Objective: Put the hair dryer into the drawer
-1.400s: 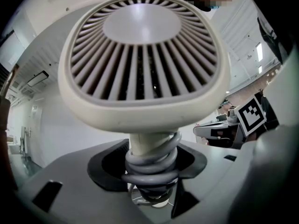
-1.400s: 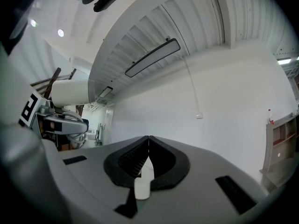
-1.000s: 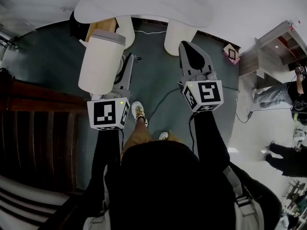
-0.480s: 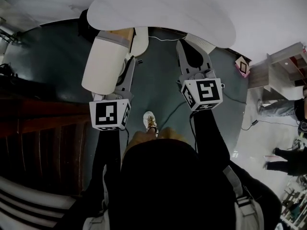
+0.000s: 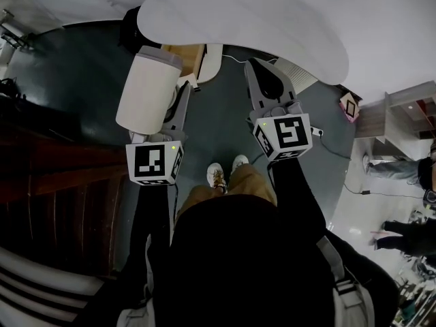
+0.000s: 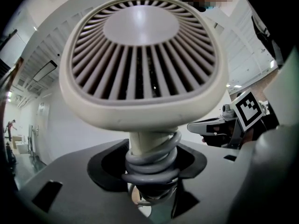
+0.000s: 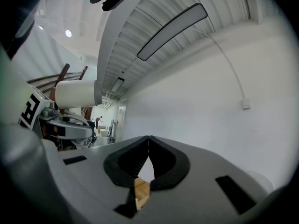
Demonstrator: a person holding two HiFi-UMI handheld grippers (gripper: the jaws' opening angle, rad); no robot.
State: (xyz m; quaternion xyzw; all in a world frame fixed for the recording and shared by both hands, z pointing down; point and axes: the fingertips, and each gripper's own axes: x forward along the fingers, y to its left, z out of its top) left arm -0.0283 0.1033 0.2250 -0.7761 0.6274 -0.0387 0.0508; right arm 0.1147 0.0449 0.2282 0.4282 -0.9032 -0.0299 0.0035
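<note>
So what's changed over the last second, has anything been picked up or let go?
The person has walked toward the white table, whose top now reaches out over both grippers' tips in the head view. Nothing was taken or released: the left gripper still clamps the hair dryer by its cord-wrapped handle, and the right gripper stays shut and empty.

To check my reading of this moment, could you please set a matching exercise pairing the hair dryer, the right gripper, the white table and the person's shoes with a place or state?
Things:
1 hair dryer
2 right gripper
3 white table
4 shoes

Places or states:
A fingers shut, nothing between them
B on the dark floor
C clamped at its cord-wrapped handle by the left gripper
D ahead of both grippers, at the head view's top

Pairs: 1-C; 2-A; 3-D; 4-B
</note>
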